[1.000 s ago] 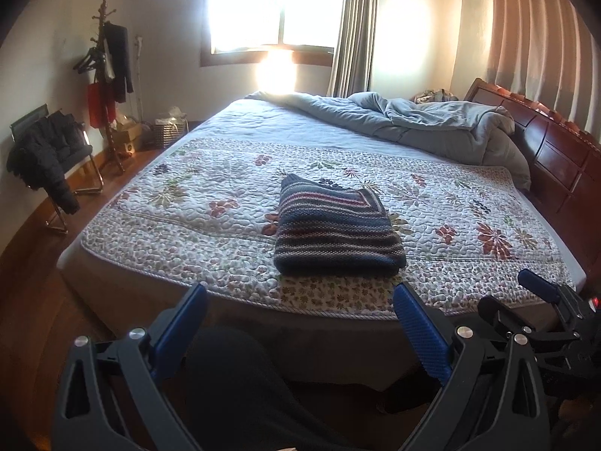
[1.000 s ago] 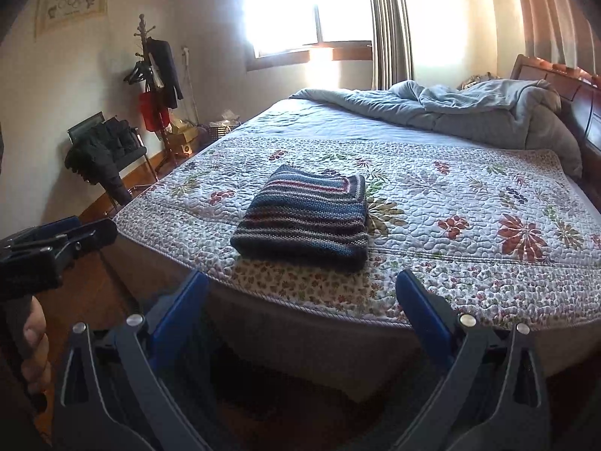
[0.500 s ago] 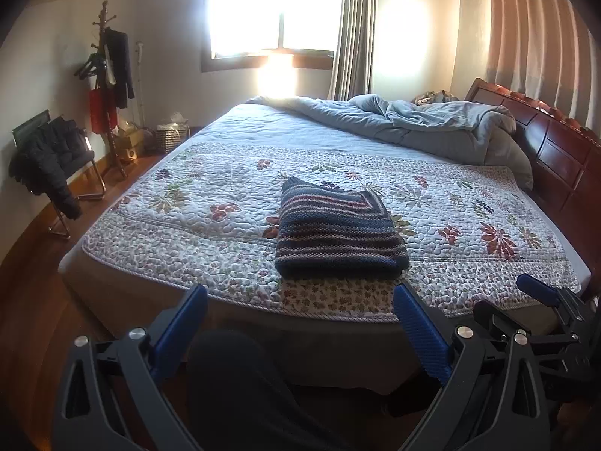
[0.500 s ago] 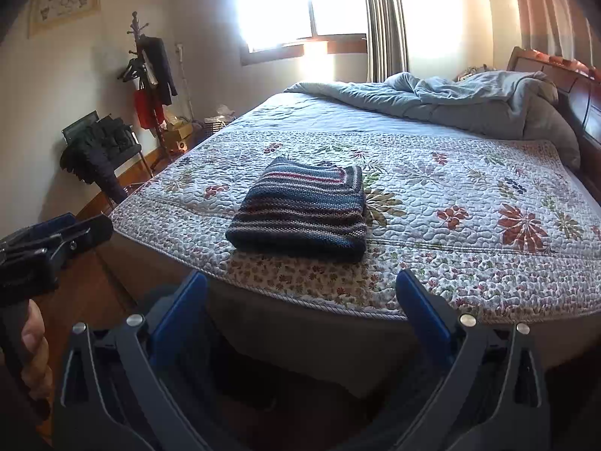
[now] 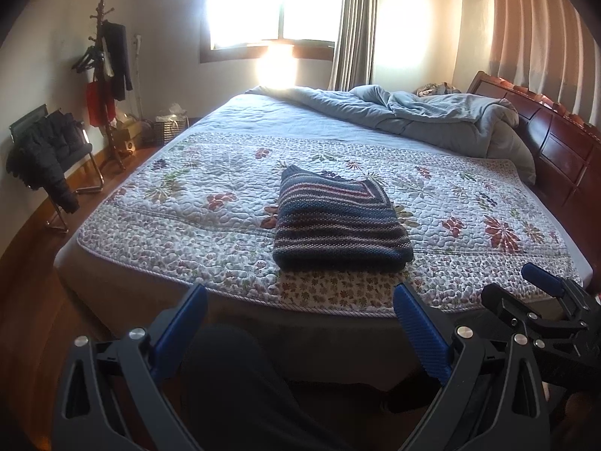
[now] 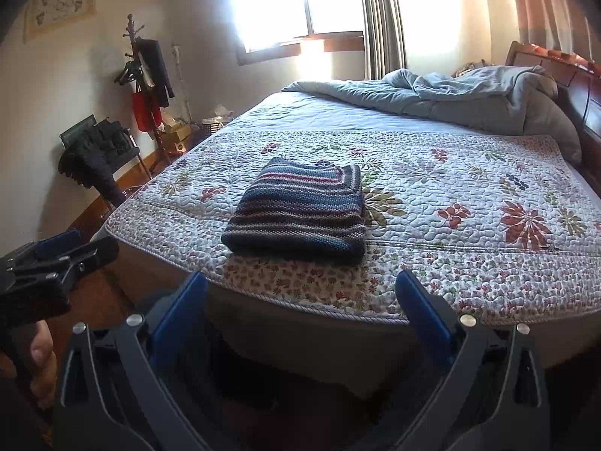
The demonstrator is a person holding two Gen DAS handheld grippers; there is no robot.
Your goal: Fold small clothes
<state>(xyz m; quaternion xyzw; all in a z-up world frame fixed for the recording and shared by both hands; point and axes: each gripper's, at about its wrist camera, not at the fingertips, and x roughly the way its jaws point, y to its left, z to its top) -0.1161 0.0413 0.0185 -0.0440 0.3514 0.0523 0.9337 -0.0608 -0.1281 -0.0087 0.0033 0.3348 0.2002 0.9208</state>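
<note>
Sweater (image 5: 340, 221) on quilt (image 5: 188, 203), near edge

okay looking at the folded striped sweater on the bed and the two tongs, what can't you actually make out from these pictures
- Striped sweater: its underside and inner folds, hidden by its own top layer in both views.
- Window: anything outside, washed out by glare in both views.
- Framed picture: its drawings, too small and dim in the right wrist view.
- Left tongs and right tongs: handles cut off by the bottom edge.

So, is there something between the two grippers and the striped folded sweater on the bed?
Nothing visible. The sweater lies alone on the floral quilt near the bed's front edge. The left gripper and right gripper are open, short of that edge, with only bare quilt in between.
</note>
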